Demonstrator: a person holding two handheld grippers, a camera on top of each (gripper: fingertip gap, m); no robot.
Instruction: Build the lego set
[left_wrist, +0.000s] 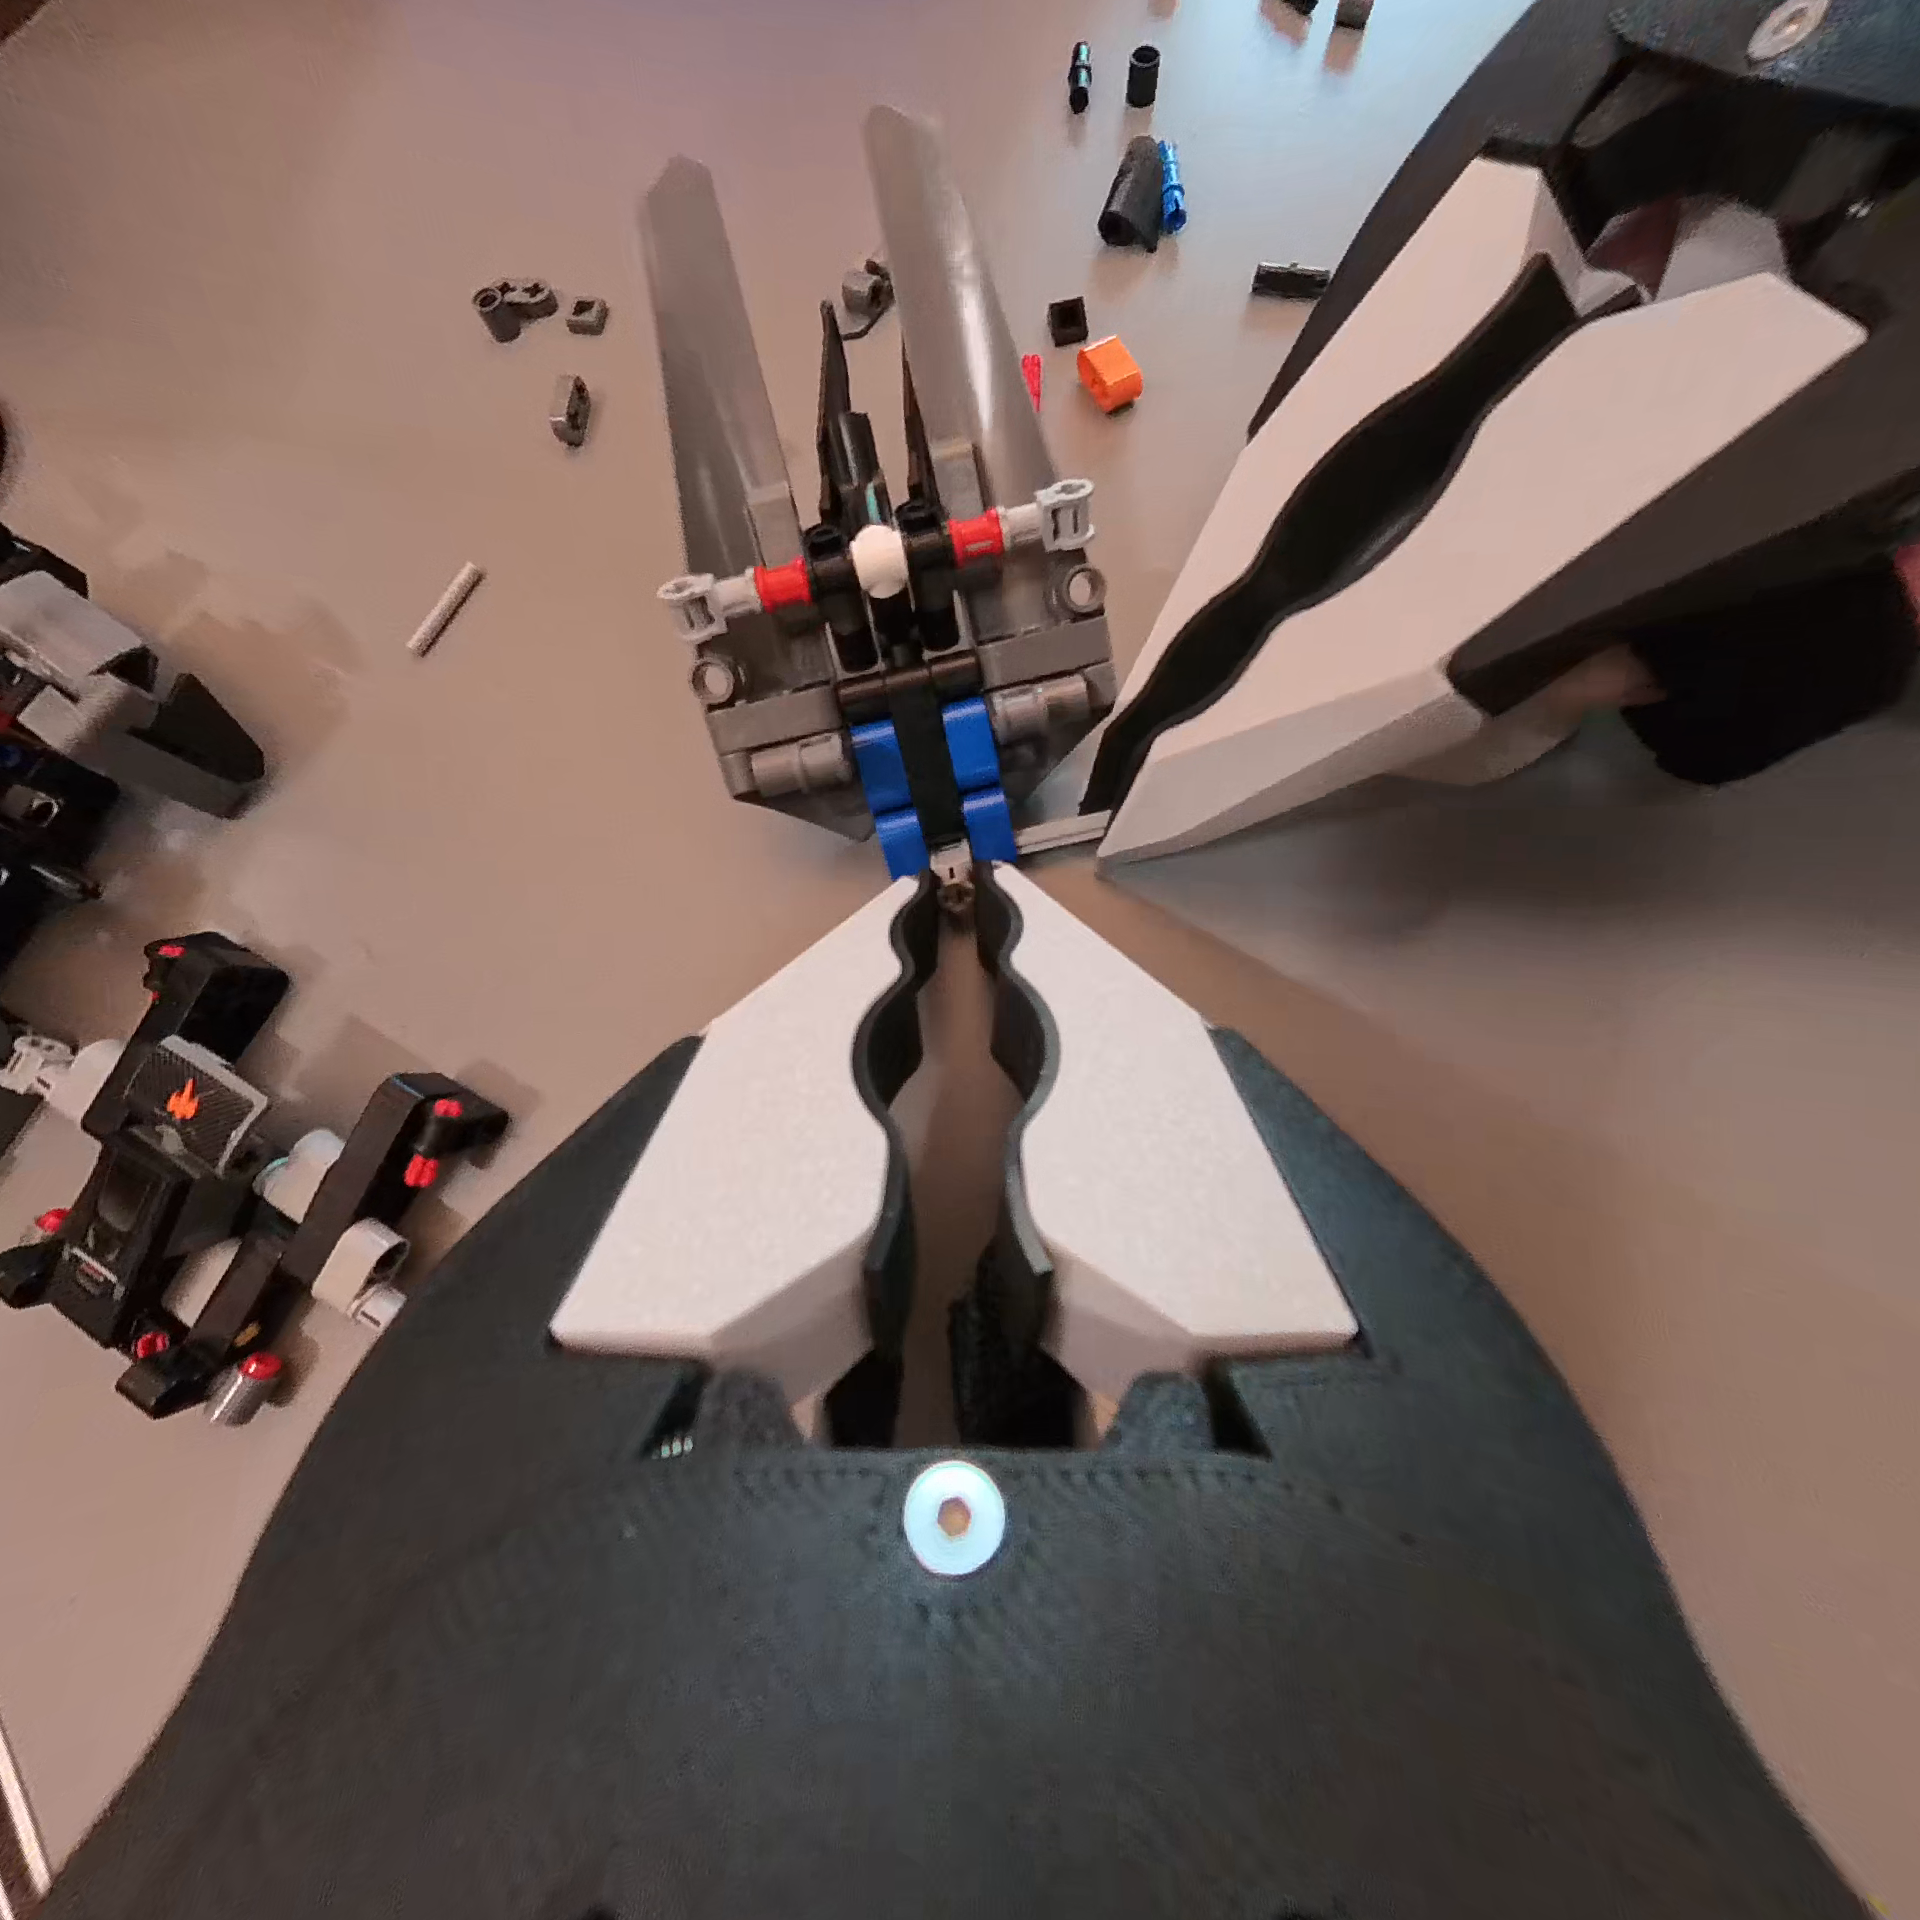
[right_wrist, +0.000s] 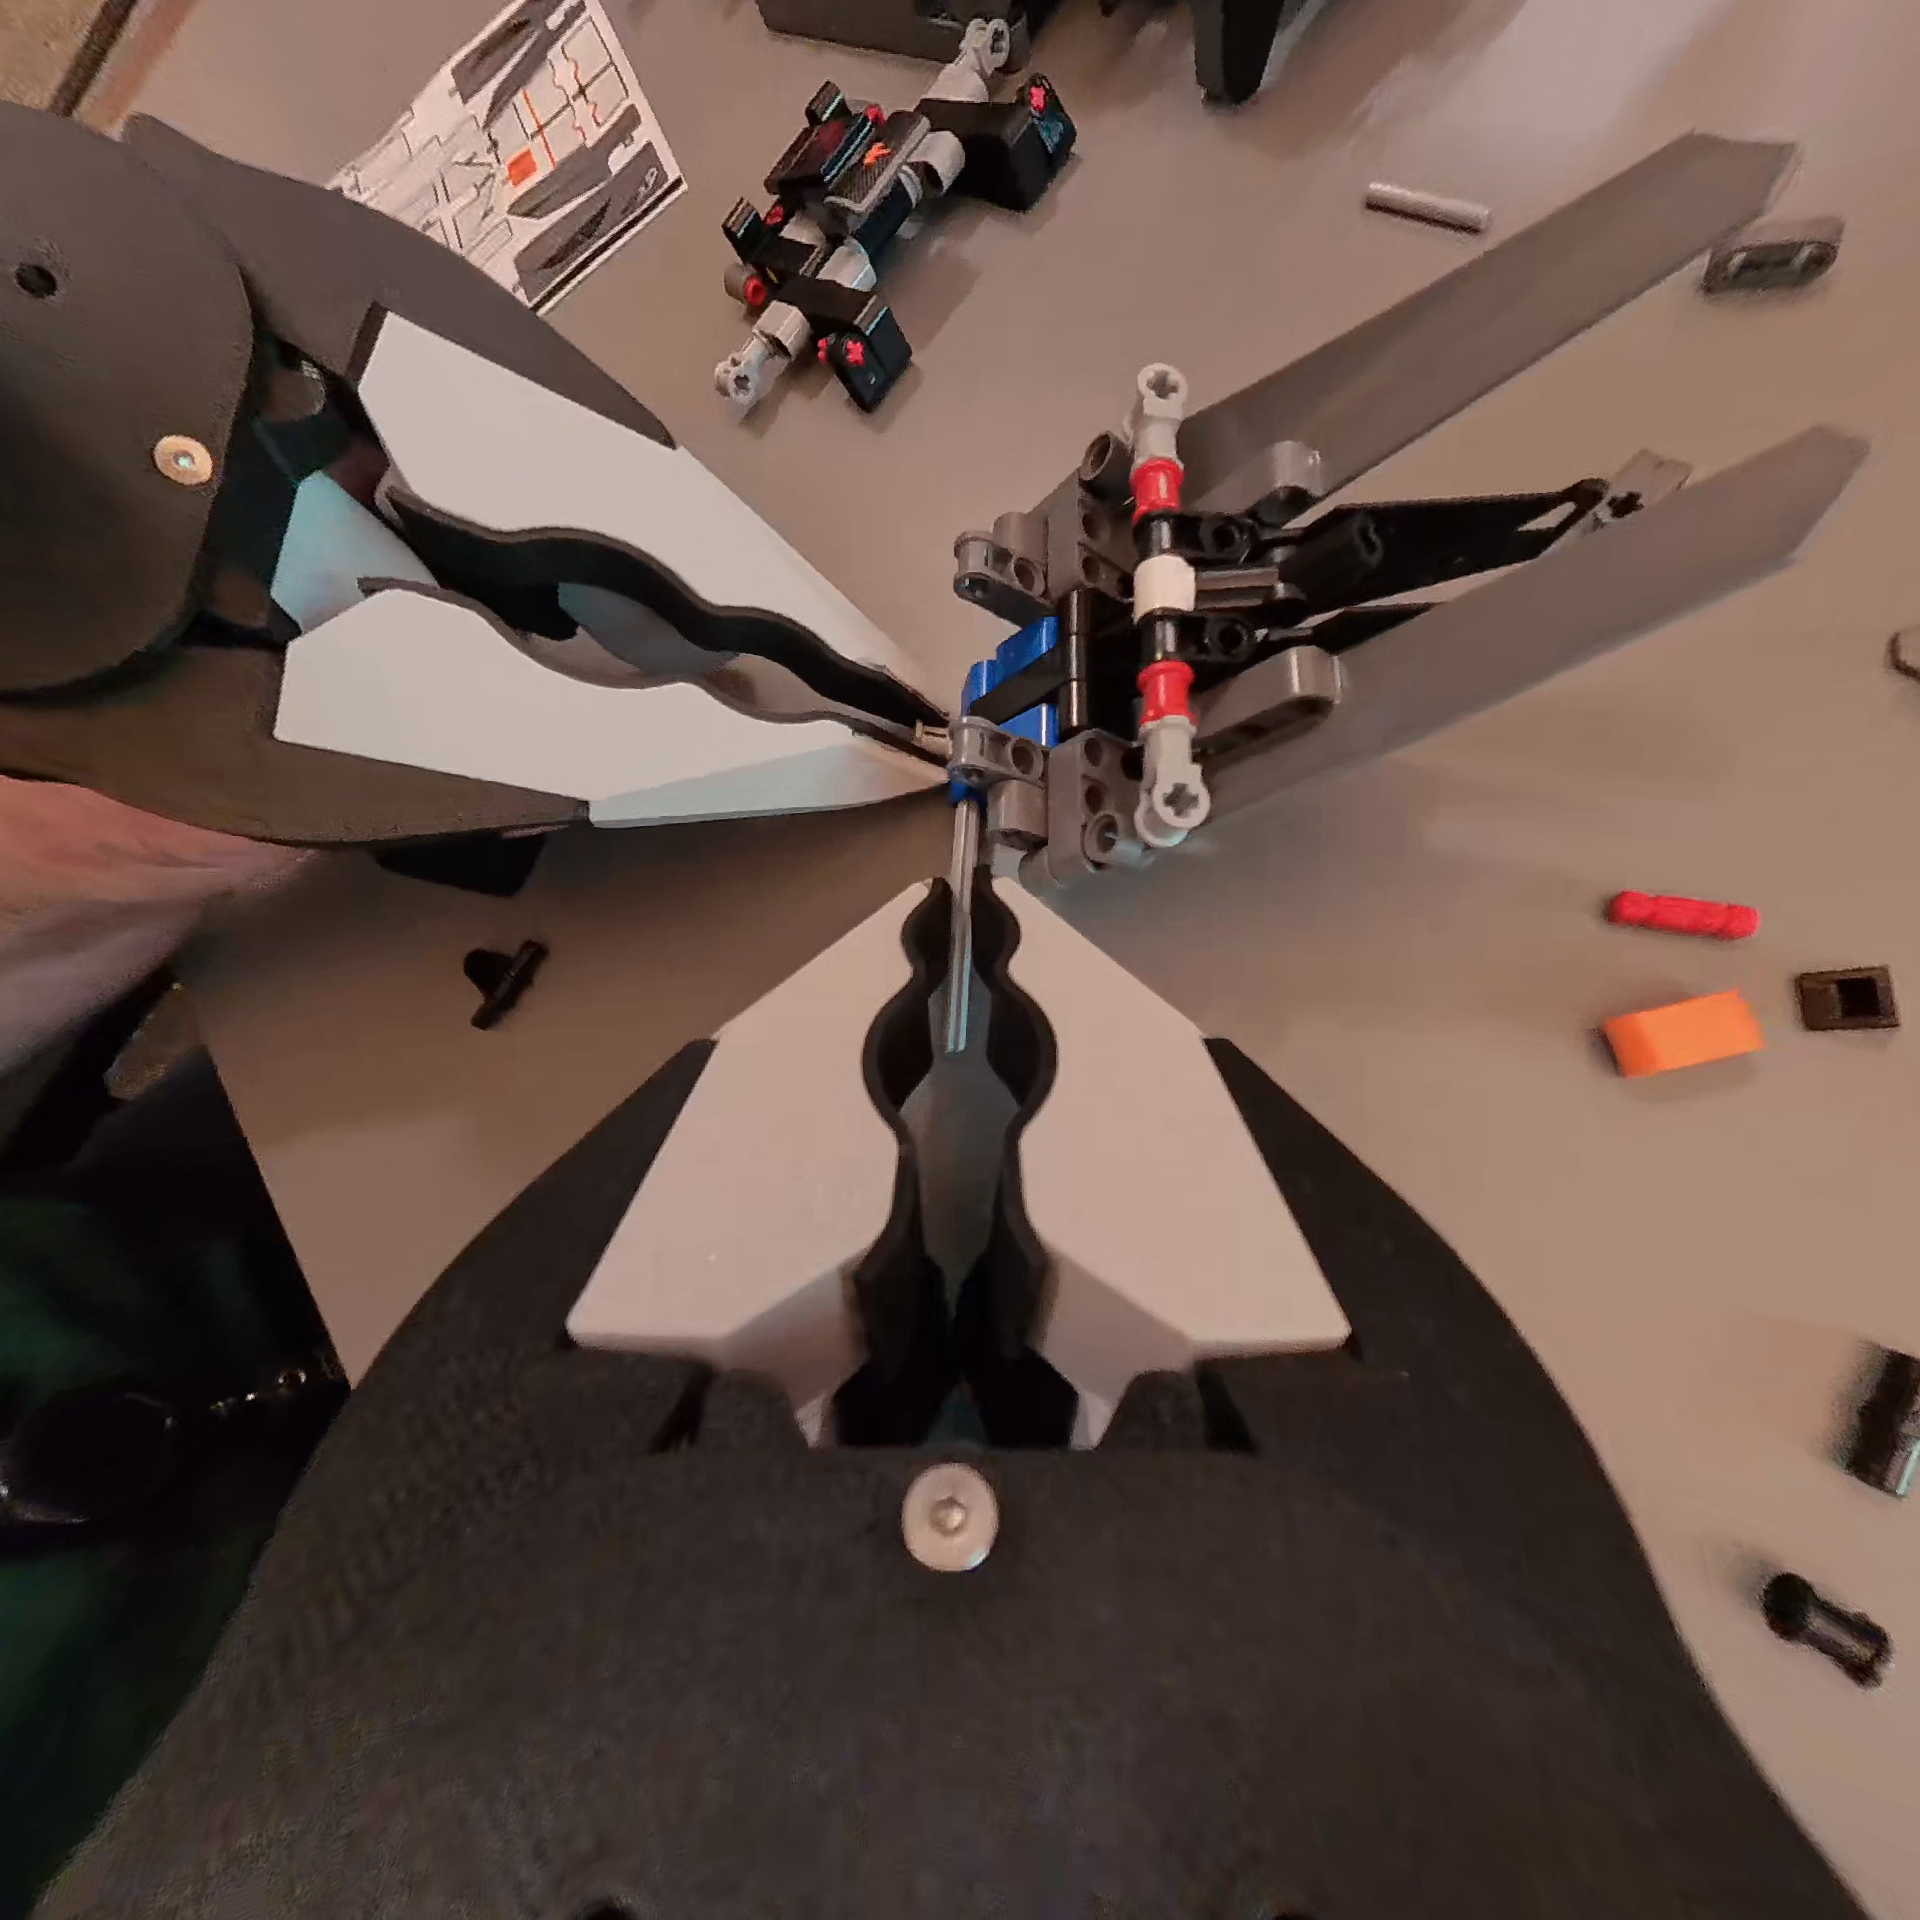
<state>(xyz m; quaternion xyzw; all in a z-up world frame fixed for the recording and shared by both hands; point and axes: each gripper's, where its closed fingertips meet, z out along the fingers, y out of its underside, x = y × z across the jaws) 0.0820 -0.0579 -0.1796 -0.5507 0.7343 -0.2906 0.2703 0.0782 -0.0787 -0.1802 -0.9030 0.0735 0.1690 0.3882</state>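
The lego model (left_wrist: 904, 665) lies on the grey table: two long grey wing panels, black spikes, blue blocks and a cross axle with red bushes. It also shows in the right wrist view (right_wrist: 1101, 644). My left gripper (left_wrist: 956, 888) is shut on a small tan pin (left_wrist: 954, 896) and touches the model's blue end. My right gripper (right_wrist: 964, 899) is shut on a thin grey axle (right_wrist: 966, 852), whose far end sits in a grey connector (right_wrist: 982, 758) on the model. Each gripper shows in the other's view, the left (right_wrist: 930, 732) and the right (left_wrist: 1101, 831), tips nearly meeting.
A black sub-assembly (left_wrist: 197, 1174) lies left of the model, also seen in the right wrist view (right_wrist: 883, 208). A printed sheet (right_wrist: 520, 156) lies beyond it. Loose parts are scattered: an orange piece (right_wrist: 1678, 1031), a red pin (right_wrist: 1681, 914), a grey axle (left_wrist: 445, 609), and black and grey bits. Only a small space, under 4 cm, lies between the two pairs of fingers.
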